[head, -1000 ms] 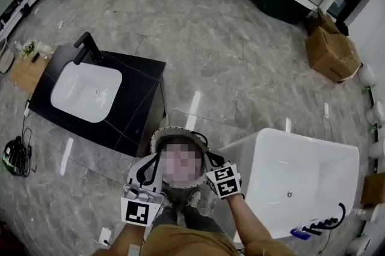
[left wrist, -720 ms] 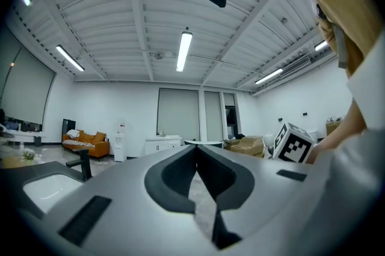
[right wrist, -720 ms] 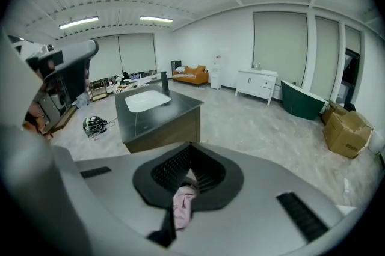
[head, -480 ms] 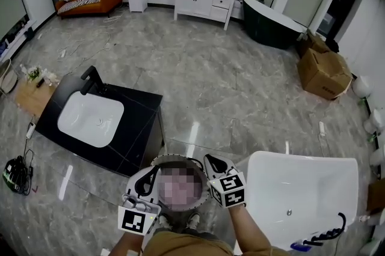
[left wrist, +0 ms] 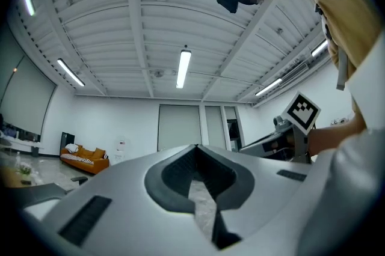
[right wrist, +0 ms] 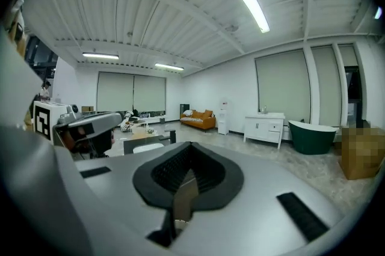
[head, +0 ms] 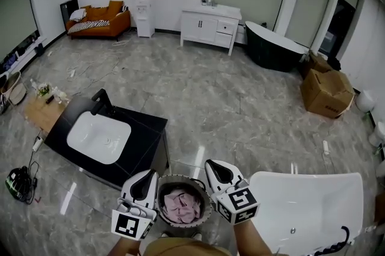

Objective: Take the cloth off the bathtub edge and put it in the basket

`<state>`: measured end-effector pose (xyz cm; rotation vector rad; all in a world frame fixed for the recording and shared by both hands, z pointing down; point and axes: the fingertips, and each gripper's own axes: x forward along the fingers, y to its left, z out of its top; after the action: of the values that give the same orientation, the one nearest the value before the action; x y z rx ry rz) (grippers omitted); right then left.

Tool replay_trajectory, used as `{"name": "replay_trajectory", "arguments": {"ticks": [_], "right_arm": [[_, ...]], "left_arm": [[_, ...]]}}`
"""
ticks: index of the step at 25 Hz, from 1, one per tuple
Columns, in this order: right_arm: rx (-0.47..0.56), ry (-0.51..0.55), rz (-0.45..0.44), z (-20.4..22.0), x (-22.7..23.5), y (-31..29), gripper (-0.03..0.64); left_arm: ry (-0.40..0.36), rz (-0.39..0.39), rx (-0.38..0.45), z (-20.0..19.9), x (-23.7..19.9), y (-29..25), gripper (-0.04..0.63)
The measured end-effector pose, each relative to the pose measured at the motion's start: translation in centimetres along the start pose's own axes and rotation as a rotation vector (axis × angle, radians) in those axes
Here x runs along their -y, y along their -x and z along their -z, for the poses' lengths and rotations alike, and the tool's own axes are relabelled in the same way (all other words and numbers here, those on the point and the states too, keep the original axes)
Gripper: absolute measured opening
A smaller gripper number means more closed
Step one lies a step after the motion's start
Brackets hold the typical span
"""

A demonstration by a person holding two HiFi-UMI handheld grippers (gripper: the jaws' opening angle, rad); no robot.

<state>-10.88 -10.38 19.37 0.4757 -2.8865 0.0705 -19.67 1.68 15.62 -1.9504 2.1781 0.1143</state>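
A round grey basket [head: 163, 184] stands on the floor at the bottom of the head view, with a crumpled pink cloth [head: 182, 205] lying inside it. My left gripper [head: 149, 175] is held up beside the basket's left rim and my right gripper [head: 212, 164] beside its right rim. Both are shut with nothing between the jaws. In the left gripper view my left gripper [left wrist: 196, 147] points out level across the room, and the right gripper view shows the same of my right gripper [right wrist: 191, 145]. The white bathtub [head: 301, 176] is at the lower right, and no cloth shows on its edge.
A black vanity with a white sink [head: 99, 137] stands left of the basket. Farther off are a dark green tub [head: 274, 44], a white cabinet [head: 210, 23], an orange sofa [head: 96, 19] and a cardboard box [head: 328, 92]. A black faucet [head: 338, 241] sits on the white tub's near corner.
Both grippers have risen, still shut. The head view has tilted up to take in more of the room, and the basket now sits lower in the picture with the cloth showing inside.
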Motion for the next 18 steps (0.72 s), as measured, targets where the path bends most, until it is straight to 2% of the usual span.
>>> {"name": "replay_trajectory", "arguments": {"ticks": [9, 18], "right_arm": [[0.181, 0.036, 0.031, -5.9, 0.2, 6.3, 0.005], [0.242, 0.093, 0.145, -6.9, 1.5, 9.0, 0.005]], "left_arm": [[-0.009, 0.015, 0.058, -3.3, 1.1, -0.9, 0.008], [-0.033, 0.021, 0.1, -5.0, 1.6, -0.7, 0.008]]}}
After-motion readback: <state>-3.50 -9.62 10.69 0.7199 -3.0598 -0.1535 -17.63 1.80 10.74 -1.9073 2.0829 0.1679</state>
